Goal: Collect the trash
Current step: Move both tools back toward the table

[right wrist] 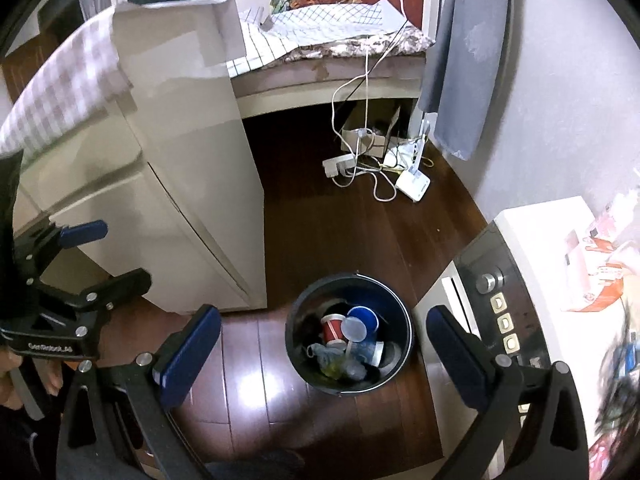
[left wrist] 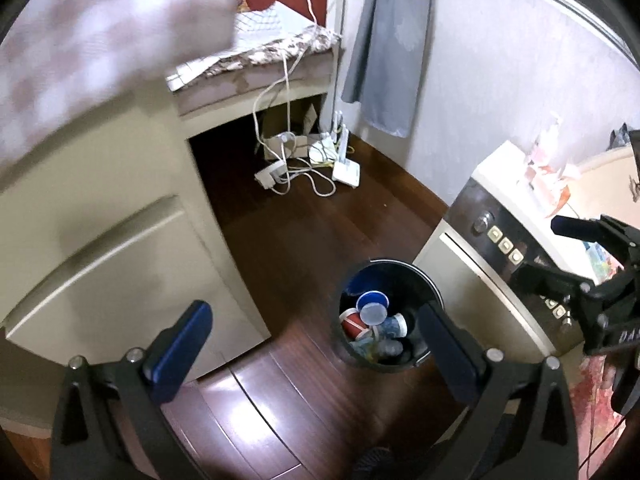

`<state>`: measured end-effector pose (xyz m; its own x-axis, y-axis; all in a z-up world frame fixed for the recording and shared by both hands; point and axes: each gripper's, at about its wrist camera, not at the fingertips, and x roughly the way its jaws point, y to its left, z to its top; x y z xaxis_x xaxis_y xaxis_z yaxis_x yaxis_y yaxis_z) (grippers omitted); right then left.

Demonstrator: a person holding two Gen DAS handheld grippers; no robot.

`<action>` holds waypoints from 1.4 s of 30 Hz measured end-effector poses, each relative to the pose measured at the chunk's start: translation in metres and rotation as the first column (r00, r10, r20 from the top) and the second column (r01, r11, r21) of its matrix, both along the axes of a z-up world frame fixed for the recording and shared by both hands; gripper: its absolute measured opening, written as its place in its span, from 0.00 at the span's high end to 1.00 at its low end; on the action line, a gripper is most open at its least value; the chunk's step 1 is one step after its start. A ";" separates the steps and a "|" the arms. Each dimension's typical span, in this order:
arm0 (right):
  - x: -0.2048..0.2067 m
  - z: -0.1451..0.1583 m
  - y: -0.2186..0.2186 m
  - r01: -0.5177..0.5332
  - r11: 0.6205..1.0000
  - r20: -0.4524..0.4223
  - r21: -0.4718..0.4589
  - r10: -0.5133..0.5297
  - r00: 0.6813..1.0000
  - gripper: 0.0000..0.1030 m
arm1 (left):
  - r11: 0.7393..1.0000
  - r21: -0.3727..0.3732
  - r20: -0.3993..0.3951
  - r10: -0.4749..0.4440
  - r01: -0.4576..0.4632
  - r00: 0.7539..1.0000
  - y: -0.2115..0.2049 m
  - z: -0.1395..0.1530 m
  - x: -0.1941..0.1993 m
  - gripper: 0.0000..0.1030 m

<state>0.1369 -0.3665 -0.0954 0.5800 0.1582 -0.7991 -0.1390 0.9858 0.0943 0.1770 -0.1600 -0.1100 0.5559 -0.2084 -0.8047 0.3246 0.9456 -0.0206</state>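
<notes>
A black round trash bin (left wrist: 434,292) stands on the dark wood floor and also shows in the right wrist view (right wrist: 298,364). Inside lie a red paper cup (right wrist: 333,328), a blue cup (right wrist: 366,316), a clear lid and crumpled wrappers (right wrist: 336,362). My left gripper (left wrist: 312,344) is open and empty, high above the floor just left of the bin. My right gripper (right wrist: 324,352) is open and empty, directly above the bin. The right gripper also shows at the right edge of the left wrist view (left wrist: 592,264), and the left gripper at the left of the right wrist view (right wrist: 68,256).
A beige cabinet (right wrist: 192,184) stands left of the bin. A steel appliance with knob and buttons (right wrist: 496,312) stands to its right, with cartons on top (right wrist: 596,276). A power strip, cables and a white router (right wrist: 412,184) lie on the floor by the bed (right wrist: 320,64).
</notes>
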 end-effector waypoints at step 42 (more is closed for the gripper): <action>0.026 0.240 0.265 -0.302 0.953 0.320 0.002 0.286 0.903 0.00 | 0.871 -0.161 0.323 0.490 -0.464 0.809 0.285 0.202 -0.033 0.00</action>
<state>0.1633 -0.1012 0.1444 0.7193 0.3952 -0.5713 -0.4524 0.8906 0.0465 0.1441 0.1249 0.0916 0.8366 0.1071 -0.5372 -0.1684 0.9835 -0.0661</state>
